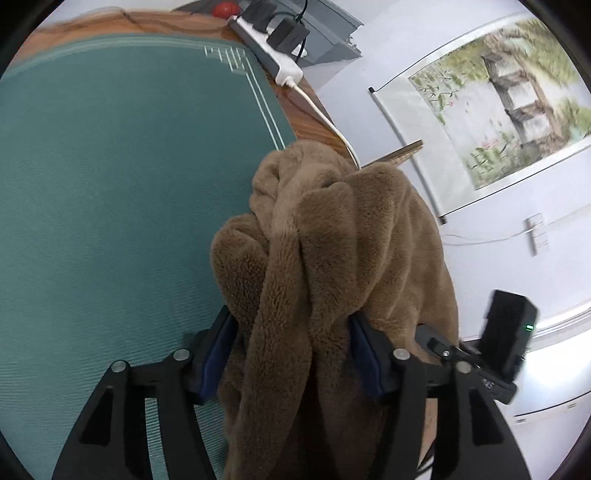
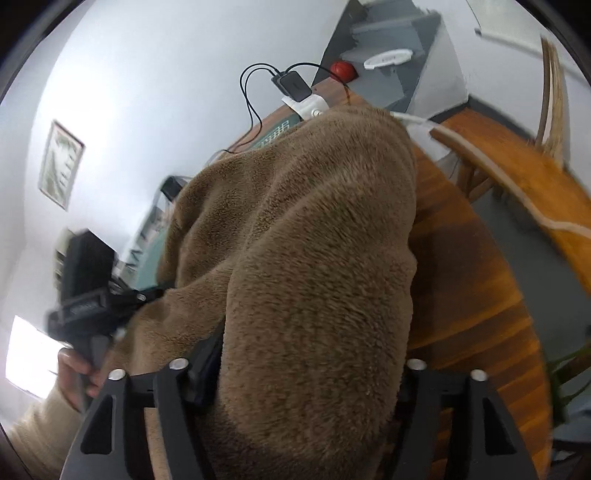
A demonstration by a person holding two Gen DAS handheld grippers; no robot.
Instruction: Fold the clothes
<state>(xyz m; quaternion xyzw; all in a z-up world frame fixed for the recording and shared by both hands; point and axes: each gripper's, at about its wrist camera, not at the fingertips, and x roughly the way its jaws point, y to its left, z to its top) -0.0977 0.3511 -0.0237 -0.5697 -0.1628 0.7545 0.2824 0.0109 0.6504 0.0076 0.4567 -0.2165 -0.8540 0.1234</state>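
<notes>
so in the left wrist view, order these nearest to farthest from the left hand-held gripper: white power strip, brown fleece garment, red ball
1. brown fleece garment, clamped in the left hand-held gripper
2. white power strip, on the table's far right edge
3. red ball, just beyond the strip at the top

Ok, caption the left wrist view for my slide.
Left tongs gripping a bunched brown fleece lifted above the green mat.

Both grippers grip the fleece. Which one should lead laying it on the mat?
Left, probably. The left gripper sits over the mat; the right gripper holds the fleece over bare table.
</notes>
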